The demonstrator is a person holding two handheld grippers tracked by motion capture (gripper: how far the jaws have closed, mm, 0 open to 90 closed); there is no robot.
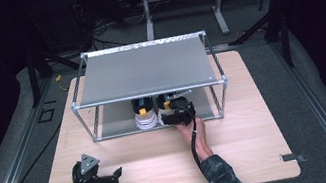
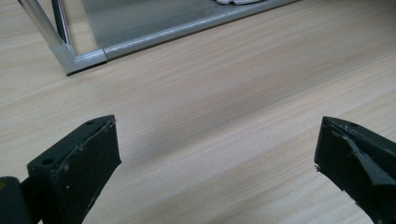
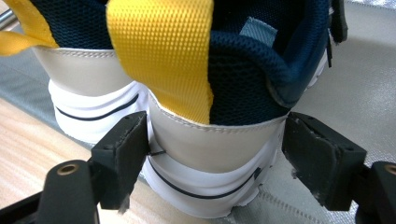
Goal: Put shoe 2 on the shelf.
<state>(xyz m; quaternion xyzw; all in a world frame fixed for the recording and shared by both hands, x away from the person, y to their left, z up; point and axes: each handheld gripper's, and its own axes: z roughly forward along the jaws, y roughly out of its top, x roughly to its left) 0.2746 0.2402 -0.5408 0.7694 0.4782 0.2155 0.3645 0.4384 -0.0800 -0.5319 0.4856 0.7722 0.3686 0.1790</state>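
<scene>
A pair of white and navy sneakers stands heel-out on the lower shelf of a metal-framed rack (image 1: 144, 69). In the high view the left shoe (image 1: 145, 116) is beside the right shoe (image 1: 167, 102). My right gripper (image 1: 176, 117) reaches to the rack's front edge at the right shoe. In the right gripper view its jaws (image 3: 217, 128) straddle that shoe's heel (image 3: 210, 144), below the yellow pull tab (image 3: 163, 51); the left pad grazes the heel and the right pad stands just off it. My left gripper (image 1: 116, 174) rests low over the table's front left, open with nothing between its jaws (image 2: 218, 130).
The second sneaker (image 3: 88, 93) sits close on the left of the straddled one. The rack's grey lower shelf (image 3: 355, 70) extends to the right of the shoes. A front corner post of the rack (image 2: 81, 58) lies ahead of the left gripper, on the wooden table (image 1: 243, 153).
</scene>
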